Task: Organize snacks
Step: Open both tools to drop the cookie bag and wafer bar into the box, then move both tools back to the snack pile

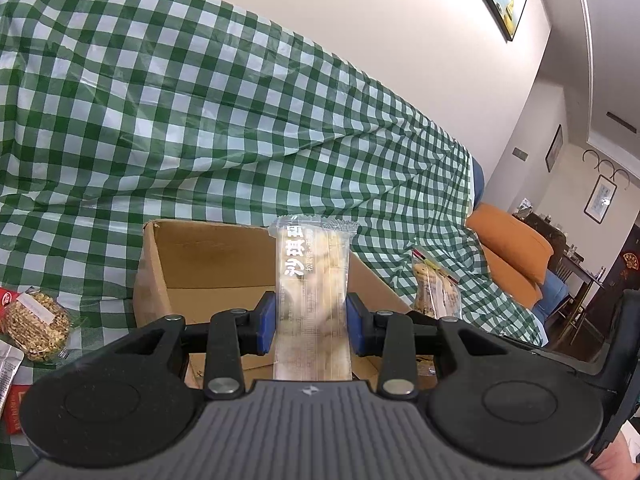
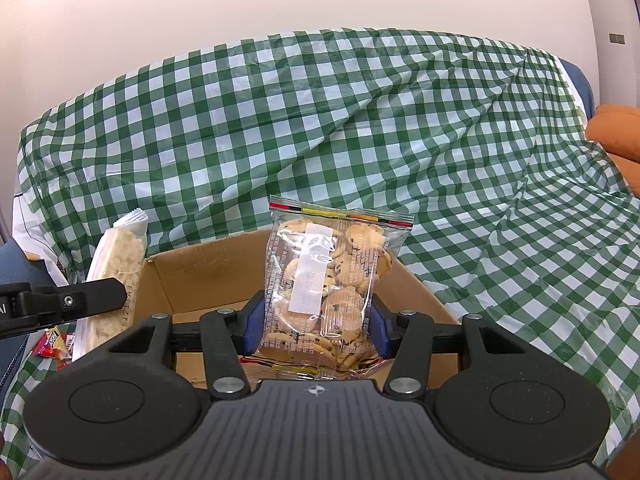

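While both grippers grasp a snack, we judge the job barely begun: our left gripper [image 1: 311, 322] clenches a bar [image 1: 312, 292] and our right gripper [image 2: 316, 330] a cookie bag [image 2: 326, 280], each upright between its jaws, with the seemingly empty box [image 2: 208, 268] just beyond. Left of the left jaws, a cake [image 1: 36, 326] and packets [image 1: 10, 364] lie unsorted on the cloth [image 1: 200, 120].

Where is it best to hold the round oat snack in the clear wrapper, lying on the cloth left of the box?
The round oat snack lies flat on the checked cloth, so come from above and close the tongs across its middle, on two opposite edges. Both tongs are full now: one must first drop its packet in the cardboard box.
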{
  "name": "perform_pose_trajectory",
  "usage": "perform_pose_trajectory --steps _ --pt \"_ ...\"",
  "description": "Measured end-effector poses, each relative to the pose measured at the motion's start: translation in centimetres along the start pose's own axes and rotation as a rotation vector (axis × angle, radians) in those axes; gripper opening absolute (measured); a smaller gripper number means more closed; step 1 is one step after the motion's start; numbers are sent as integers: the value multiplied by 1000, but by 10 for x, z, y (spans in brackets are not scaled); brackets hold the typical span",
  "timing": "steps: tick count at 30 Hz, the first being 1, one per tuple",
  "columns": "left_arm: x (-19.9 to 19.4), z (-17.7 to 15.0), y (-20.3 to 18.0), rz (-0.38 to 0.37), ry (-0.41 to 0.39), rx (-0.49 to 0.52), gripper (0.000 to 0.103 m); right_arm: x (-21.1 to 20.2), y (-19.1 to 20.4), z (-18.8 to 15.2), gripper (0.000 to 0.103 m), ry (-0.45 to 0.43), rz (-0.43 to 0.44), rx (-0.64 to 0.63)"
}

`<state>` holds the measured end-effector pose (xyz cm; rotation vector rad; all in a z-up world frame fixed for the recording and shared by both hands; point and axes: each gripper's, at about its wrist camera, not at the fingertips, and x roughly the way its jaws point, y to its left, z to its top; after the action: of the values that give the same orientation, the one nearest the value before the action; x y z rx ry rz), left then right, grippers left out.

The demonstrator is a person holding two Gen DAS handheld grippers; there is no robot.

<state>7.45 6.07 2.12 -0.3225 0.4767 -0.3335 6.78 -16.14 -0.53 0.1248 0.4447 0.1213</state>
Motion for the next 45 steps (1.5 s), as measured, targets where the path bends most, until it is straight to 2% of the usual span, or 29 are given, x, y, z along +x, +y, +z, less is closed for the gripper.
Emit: perform_pose_trajectory --steps 4,7,8,10,22,28,31,33,35,36,39,42,45 --pt "2 0 0 -6 4 -4 40 0 1 1 53 0 -2 1" --pt "3 0 2 -13 18 -23 52 0 0 1 57 5 -2 2" --pt "3 0 3 -9 15 -26 53 2 0 0 67 19 1 3" --pt "2 0 4 1 16 -27 53 5 1 -1 76 43 -1 -3" --pt "-10 1 8 33 5 16 53 4 7 -1 76 43 12 -24" --pt "-30 2 15 53 -13 58 41 4 20 -2 75 43 37 -37" --pt "-43 3 19 76 -32 98 28 4 27 -3 75 41 51 -51" --pt "-52 5 25 99 -33 116 18 4 31 -2 67 43 63 -58" --pt "-61 9 35 112 -22 141 18 4 37 -2 61 42 79 -68" --pt "-63 13 42 128 -11 144 18 5 39 -2 56 41 84 -71" --pt "-62 22 74 193 86 121 18 6 44 -1 53 46 110 -62" --pt "-64 15 110 305 147 114 18 6 52 0 53 49 131 -66" --pt "-60 2 147 433 286 28 18 7 59 -2 53 60 158 -84"
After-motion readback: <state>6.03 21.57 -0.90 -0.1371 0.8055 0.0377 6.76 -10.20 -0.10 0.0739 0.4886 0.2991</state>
